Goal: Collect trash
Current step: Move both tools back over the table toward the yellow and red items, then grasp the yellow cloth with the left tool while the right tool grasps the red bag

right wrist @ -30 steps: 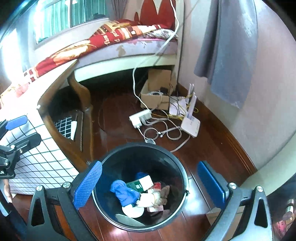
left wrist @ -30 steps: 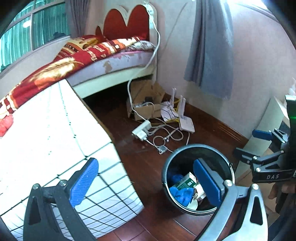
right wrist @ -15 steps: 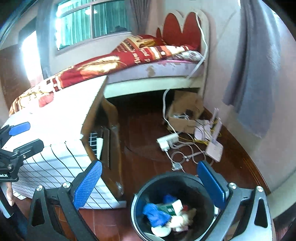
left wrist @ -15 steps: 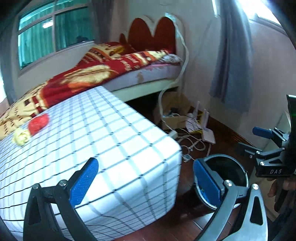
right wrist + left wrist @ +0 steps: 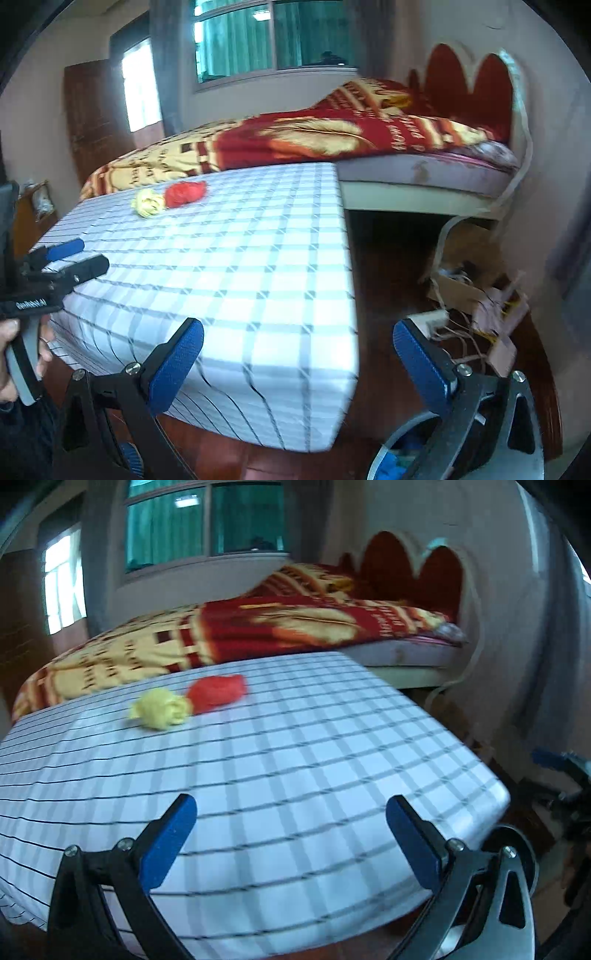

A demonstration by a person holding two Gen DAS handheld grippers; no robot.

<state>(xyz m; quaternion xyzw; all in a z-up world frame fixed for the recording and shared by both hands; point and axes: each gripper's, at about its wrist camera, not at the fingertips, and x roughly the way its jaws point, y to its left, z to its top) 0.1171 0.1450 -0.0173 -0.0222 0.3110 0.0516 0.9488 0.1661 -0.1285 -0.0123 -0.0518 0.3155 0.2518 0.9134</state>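
Both cameras are tilting up and away from the floor, so the black trash bin (image 5: 397, 448) that was filling the right wrist view a second ago is now only peeking in at the bottom edge, and the checked tablecloth (image 5: 280, 775) on the table is taking over both views. Near the table's far left corner, beside the bed (image 5: 258, 627), a crumpled yellow wad (image 5: 160, 709) is lying touching a crumpled red wad (image 5: 218, 690) (both blurred, so paper or thin plastic is only a guess). Judging by the crushed shapes, they are probably very light and soft, giving under the pads rather than slipping, and likely to roll or skate on the cloth if nudged; pinching straight down across the bulk of one wad looks safer than catching a loose edge. The left gripper (image 5: 291, 838) is hovering over the table's near edge with its jaws spread wide and nothing between them. The right gripper (image 5: 299, 358) is likewise standing wide and empty, over the table's near right corner, well apart from both wads.
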